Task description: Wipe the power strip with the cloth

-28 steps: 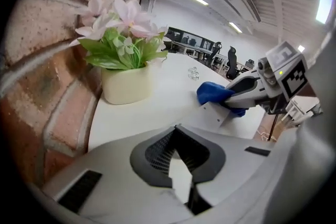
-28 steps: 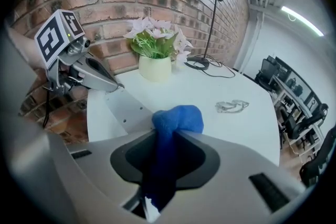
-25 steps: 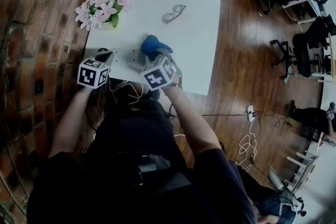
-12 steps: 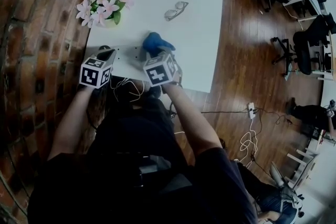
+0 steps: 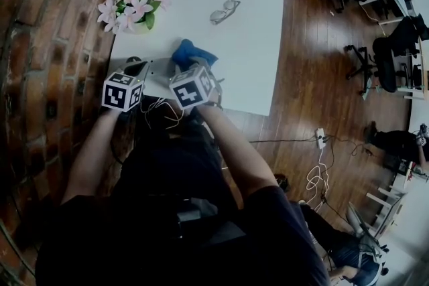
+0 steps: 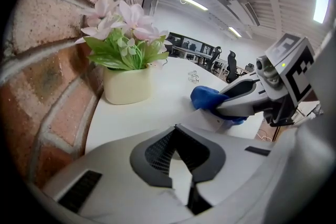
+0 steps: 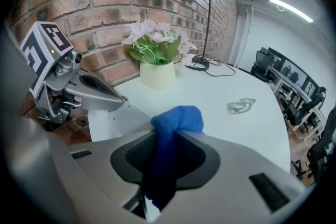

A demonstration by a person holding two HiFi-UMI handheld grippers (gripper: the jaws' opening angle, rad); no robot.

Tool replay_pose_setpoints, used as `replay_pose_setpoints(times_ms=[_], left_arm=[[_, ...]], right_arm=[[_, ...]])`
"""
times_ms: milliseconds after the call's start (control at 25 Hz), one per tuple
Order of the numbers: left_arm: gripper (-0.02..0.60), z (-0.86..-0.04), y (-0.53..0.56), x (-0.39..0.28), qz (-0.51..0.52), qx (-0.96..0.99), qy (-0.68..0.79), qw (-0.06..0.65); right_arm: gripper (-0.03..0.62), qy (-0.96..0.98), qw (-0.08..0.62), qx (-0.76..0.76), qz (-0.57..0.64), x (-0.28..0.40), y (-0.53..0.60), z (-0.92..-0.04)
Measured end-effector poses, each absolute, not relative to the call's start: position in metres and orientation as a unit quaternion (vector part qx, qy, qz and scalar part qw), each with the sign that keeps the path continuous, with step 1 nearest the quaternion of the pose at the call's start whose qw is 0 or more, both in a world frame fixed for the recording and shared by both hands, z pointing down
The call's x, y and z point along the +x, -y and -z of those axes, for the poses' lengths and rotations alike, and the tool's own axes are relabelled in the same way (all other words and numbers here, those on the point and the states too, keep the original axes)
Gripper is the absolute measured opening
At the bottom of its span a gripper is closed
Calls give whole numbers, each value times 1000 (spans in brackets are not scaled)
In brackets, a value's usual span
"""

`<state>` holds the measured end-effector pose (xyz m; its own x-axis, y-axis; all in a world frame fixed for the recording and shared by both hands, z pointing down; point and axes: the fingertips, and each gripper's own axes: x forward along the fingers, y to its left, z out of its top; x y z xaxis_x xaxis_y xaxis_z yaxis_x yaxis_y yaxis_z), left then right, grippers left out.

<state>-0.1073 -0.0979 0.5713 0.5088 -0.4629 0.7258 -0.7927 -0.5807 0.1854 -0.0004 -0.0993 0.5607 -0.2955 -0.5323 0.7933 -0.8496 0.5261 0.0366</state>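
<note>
Right tool (image 7: 164, 136) clamped on blue cloth (image 5: 191, 52). Cloth rests on power strip (image 5: 159, 68), centre left of head view, near desk (image 5: 248, 23) edge. Left tool (image 6: 176, 134) closed, tip at strip's left end, likely steadying. Best: light pressure, strokes along strip, cloth kept bunched in grip.
</note>
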Motion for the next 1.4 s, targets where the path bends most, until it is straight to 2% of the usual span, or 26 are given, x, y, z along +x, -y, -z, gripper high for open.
replay_pose_setpoints(times_ms=[240,480,640,920,1120,1400], left_arm=[[12,-570,97,-107,-313,831,375,266],[9,-573,97,-120,-351,832,362,229],[9,-584,92,-128,-358,825,371,231],[5,-578,90,-122,-381,821,378,195],[5,-584,92,-127,-377,822,380,196],[5,-577,89,-122,-369,826,372,205]], right_arm=[[91,795,392,419,-196,-31,97,-559],[92,800,425,395,-151,-48,92,-562],[92,801,421,397,-153,-46,93,-562],[91,808,399,389,-193,-59,93,-559],[91,815,405,374,-175,-78,90,-559],[91,814,405,357,-213,-92,90,-559]])
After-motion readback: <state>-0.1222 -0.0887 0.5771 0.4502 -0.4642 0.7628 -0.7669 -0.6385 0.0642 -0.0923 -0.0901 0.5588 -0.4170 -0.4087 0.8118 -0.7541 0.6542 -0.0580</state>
